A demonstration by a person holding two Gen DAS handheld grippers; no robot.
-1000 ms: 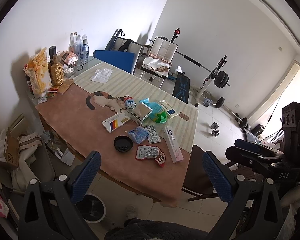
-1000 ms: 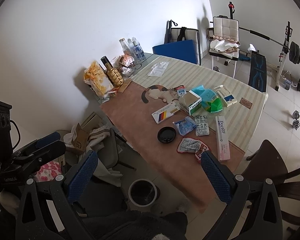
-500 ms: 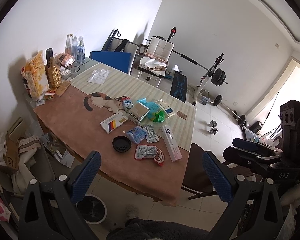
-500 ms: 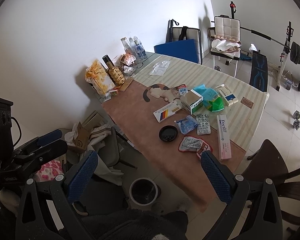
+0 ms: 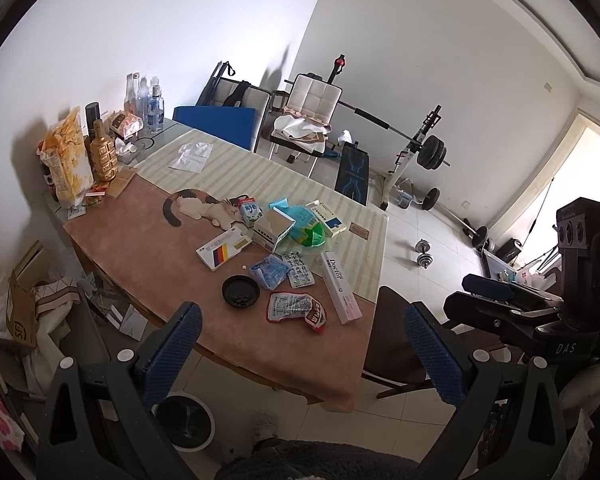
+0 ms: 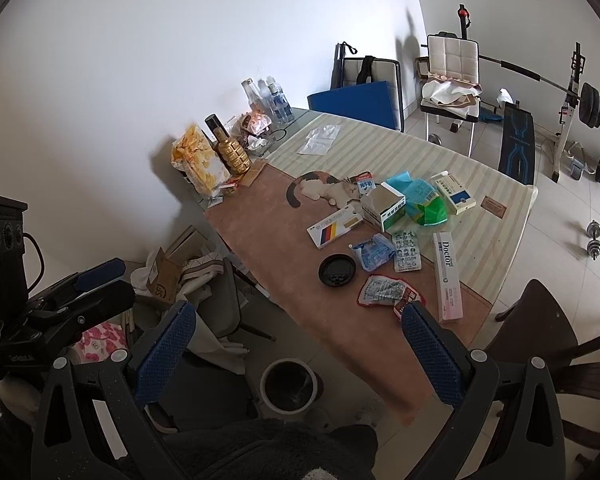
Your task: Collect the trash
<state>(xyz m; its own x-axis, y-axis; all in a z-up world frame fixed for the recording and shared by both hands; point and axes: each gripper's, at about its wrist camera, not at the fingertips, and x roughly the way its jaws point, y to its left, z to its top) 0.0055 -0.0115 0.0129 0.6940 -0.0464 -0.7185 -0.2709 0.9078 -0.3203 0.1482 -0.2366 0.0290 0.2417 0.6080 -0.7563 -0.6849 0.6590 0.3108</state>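
Note:
Trash lies on the table point(image 5: 148, 256): a black lid point(image 5: 240, 291) point(image 6: 337, 270), a red-edged wrapper point(image 5: 296, 307) point(image 6: 386, 292), a blue packet point(image 5: 271, 271) point(image 6: 373, 253), a blister pack point(image 5: 298, 273), a long pink "Doctor" box point(image 5: 339, 283) point(image 6: 447, 272), a striped box point(image 5: 222, 249) and an open white carton point(image 5: 274, 228). A white trash bin point(image 5: 188, 420) point(image 6: 290, 385) stands on the floor below the table's near edge. My left gripper point(image 5: 306, 350) and right gripper point(image 6: 296, 348) are both open and empty, held above and short of the table.
Bottles, a gold bottle point(image 5: 103, 156) and a snack bag point(image 5: 68, 160) stand at the table's far left. A dark chair point(image 5: 396, 344) sits at the near right corner. Boxes and cloth point(image 5: 20, 312) clutter the floor on the left. A weight bench point(image 5: 380, 148) stands behind.
Both views have drifted slightly back and up from the table. Nothing on the table has moved, and both grippers stay open.

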